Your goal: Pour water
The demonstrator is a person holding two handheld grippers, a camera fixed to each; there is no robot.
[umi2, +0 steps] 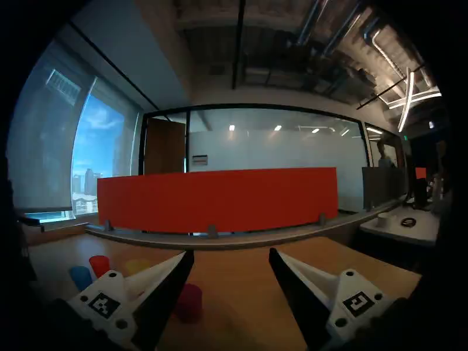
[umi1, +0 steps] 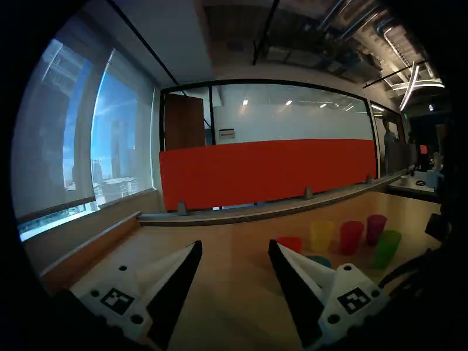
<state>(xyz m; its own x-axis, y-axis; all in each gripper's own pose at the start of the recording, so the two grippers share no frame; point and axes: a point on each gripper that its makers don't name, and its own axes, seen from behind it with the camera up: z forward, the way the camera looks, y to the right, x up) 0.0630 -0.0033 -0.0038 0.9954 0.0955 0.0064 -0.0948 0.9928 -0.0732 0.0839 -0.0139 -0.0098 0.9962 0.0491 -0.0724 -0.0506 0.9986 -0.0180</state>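
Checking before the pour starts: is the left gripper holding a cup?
No, the left gripper stands open with nothing between its fingers, and the coloured cups stand on the table beyond it.

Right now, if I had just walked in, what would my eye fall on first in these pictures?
The bright orange-red partition running along the back of the wooden desk grabs you first. Next comes a cluster of coloured cups standing on the desk, to the right of the open left gripper in the left gripper view. At the far left, a big window shows blue sky and city towers.
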